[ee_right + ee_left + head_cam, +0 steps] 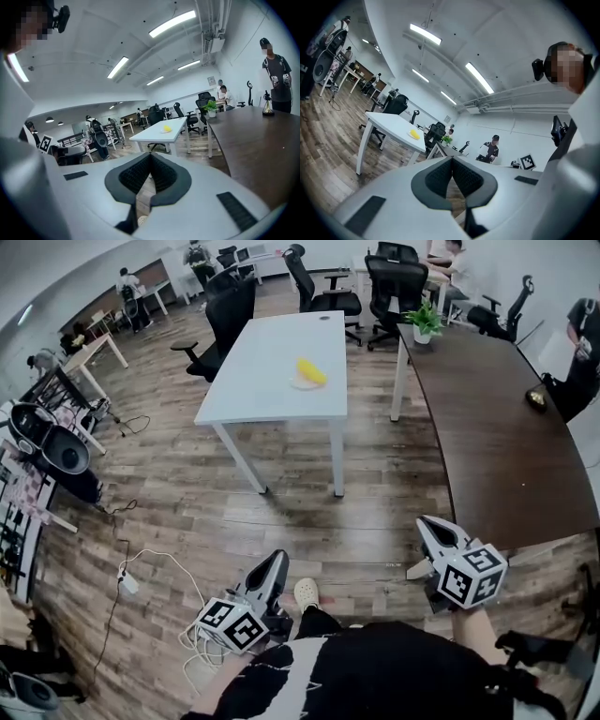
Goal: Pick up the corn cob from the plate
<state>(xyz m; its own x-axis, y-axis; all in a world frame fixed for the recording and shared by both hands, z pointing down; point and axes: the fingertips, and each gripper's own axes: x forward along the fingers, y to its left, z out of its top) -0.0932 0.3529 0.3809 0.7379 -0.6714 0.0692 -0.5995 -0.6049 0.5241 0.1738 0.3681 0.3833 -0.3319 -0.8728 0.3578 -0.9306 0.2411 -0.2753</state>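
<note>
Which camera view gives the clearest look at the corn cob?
The head view: it looks down on the corn cob, yellow on its plate on the white table. Both gripper views catch it only as a small, distant yellow speck seen from the side.

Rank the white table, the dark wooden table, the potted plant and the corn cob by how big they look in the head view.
1. dark wooden table, though it sits nearest the camera
2. white table
3. potted plant and corn cob: nearly alike, the plant perhaps slightly bigger
</note>
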